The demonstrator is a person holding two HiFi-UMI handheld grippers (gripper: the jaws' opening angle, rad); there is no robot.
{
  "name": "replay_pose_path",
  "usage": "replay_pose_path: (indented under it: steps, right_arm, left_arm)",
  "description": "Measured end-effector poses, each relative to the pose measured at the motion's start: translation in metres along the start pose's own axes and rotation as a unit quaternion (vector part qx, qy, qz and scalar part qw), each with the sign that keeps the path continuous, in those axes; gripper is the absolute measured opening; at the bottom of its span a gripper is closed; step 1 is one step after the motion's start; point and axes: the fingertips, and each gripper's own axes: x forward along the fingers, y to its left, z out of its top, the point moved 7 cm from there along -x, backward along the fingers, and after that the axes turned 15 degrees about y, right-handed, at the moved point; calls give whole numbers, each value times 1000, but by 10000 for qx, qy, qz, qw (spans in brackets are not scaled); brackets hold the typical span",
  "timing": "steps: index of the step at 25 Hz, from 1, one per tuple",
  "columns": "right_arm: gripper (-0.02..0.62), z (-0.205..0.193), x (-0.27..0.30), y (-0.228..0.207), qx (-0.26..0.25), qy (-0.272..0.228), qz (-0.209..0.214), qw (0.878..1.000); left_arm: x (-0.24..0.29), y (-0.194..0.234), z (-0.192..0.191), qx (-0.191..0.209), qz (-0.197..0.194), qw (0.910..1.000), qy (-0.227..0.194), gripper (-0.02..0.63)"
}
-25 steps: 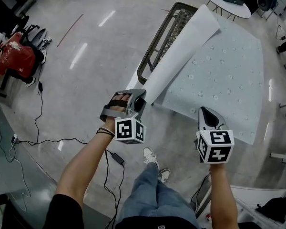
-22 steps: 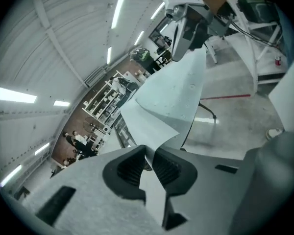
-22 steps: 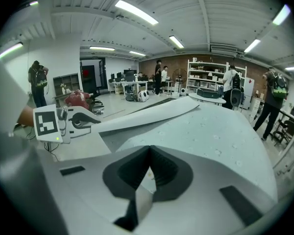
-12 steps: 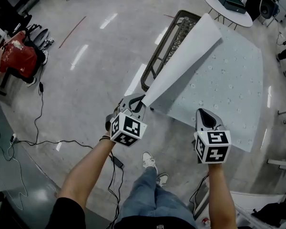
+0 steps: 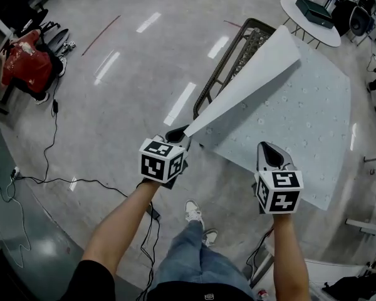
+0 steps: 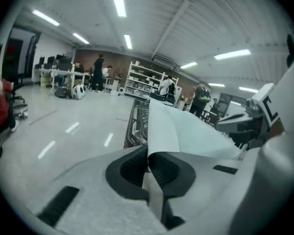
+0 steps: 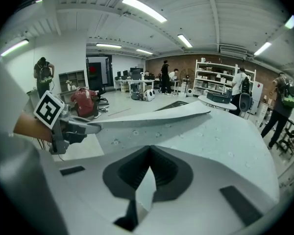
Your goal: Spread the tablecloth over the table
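Observation:
The pale blue flowered tablecloth lies over the dark metal-framed table. Its white underside is folded back in a long taut flap running toward me. My left gripper is shut on the tip of that flap; in the left gripper view the cloth runs out from between the closed pads. My right gripper is shut on the near edge of the cloth, and a fold of fabric shows pinched in its jaws. Both grippers are held off the near side of the table, the left one lower left of the right.
A round white table with a dark green box stands at the far right. A red bag on a chair and cables on the floor lie to the left. My legs and shoes are below. People stand by shelves far off.
The left gripper has rolled so that its marker cube faces up, and it has closed on the flap's tip. The flap now stretches longer and tighter toward me. Both hands have shifted slightly.

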Motion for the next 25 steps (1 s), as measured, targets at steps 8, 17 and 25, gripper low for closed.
replay_pose_path:
  steps: [8, 17, 25]
  right_arm:
    - [6, 14, 16, 4, -125, 110, 89, 9998]
    - [6, 30, 38, 9, -210, 226, 194, 9993]
    - [6, 41, 55, 13, -235, 288, 274, 9989]
  left_arm:
    - [11, 23, -12, -1751, -752, 9816, -131, 11]
    - [29, 47, -26, -3307, -1600, 9298, -227, 11]
    - [44, 57, -41, -4595, -2391, 8546, -373, 11]
